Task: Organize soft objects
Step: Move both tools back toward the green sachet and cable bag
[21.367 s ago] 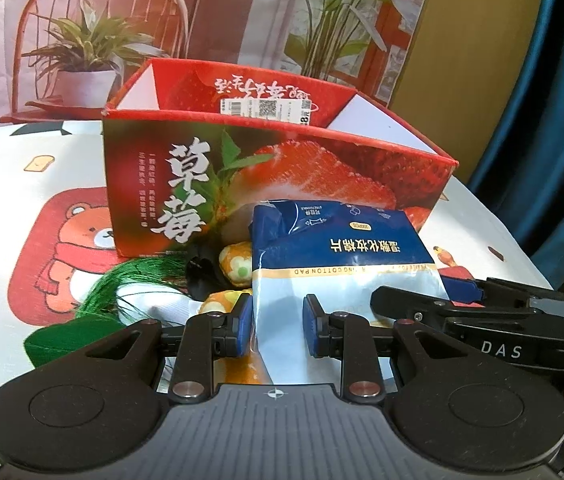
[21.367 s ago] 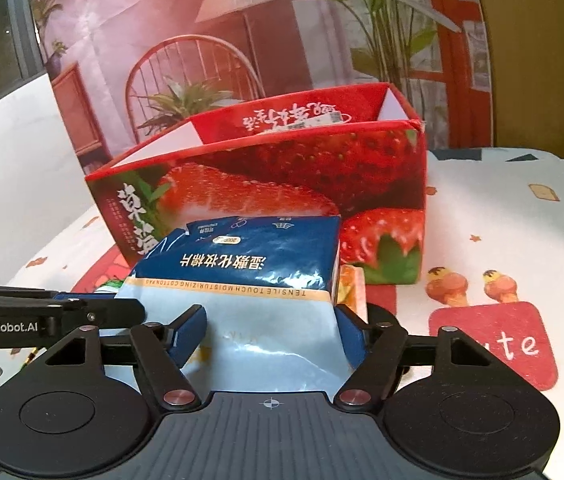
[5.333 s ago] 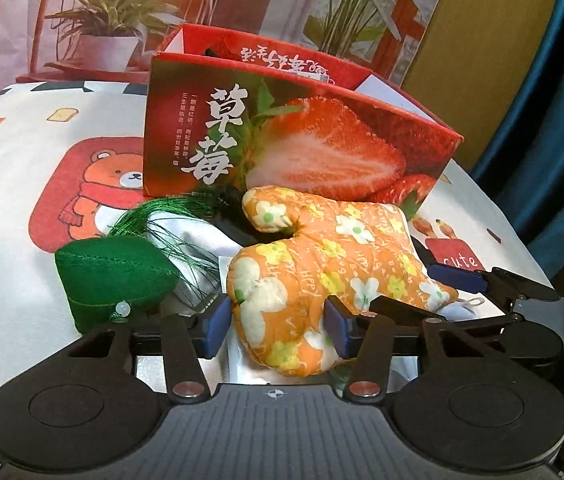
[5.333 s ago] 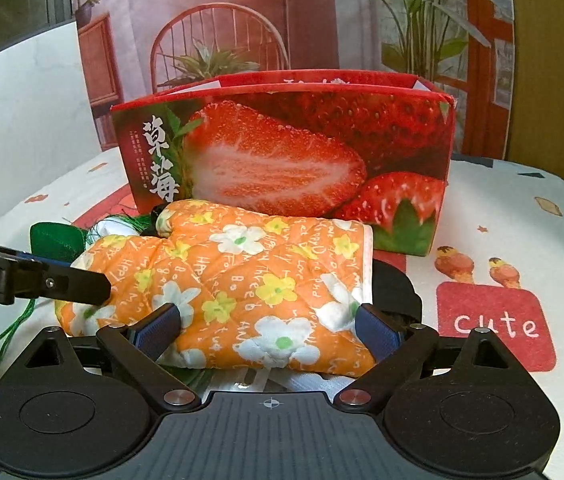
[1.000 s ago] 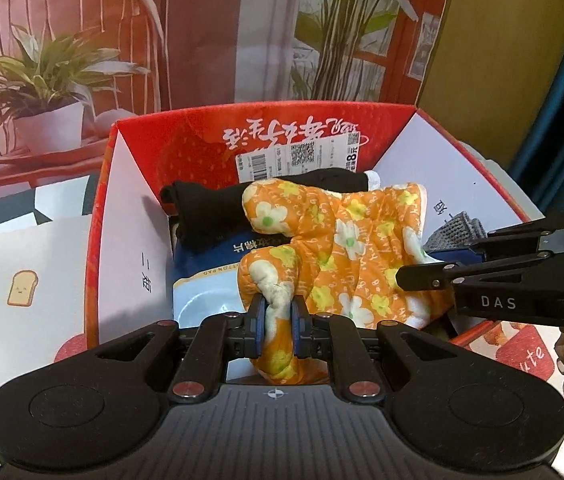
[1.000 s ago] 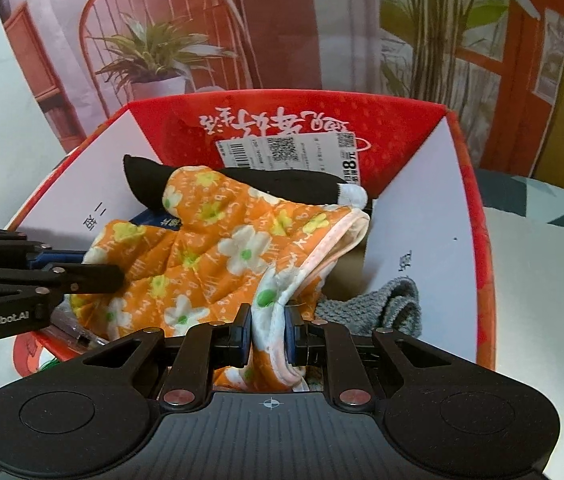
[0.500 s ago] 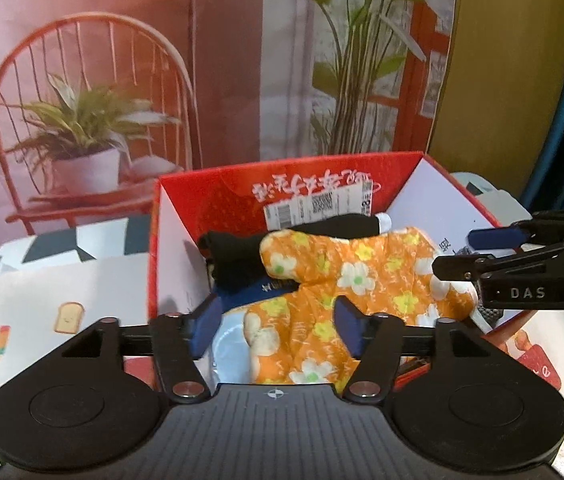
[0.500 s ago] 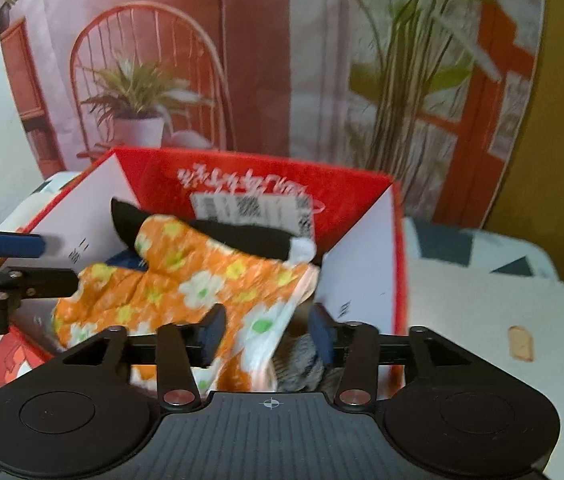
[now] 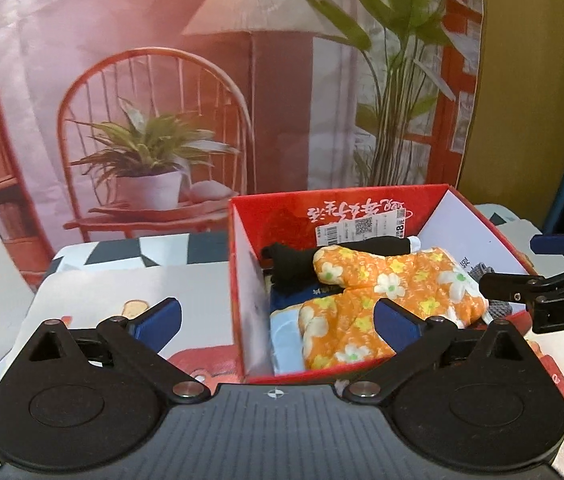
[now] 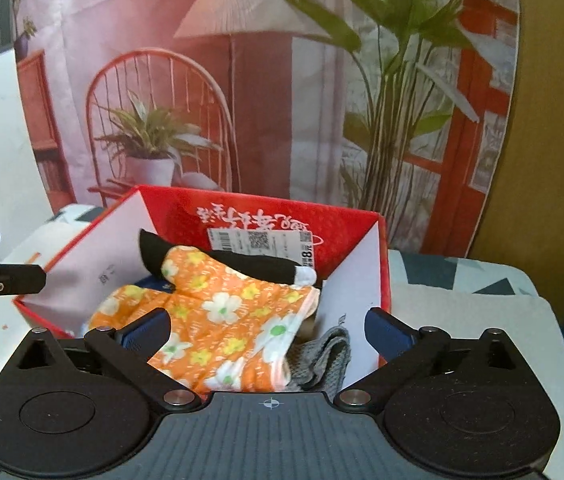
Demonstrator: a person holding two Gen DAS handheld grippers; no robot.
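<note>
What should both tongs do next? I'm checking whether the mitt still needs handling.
Probably pull back from the box. The mitt lies inside it on the other items, and the left tongs and right tongs, having just opened, hold nothing.

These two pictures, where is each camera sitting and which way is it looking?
Left wrist view: sits on the left gripper, looking forward and down into the red box from its left front; own open fingers show, the right gripper pokes in at right.
Right wrist view: sits on the right gripper, facing the same box from its right front; own open fingers show, the left gripper at left edge.
Both share: orange floral mitt, black cloth, grey cloth, printed backdrop.
</note>
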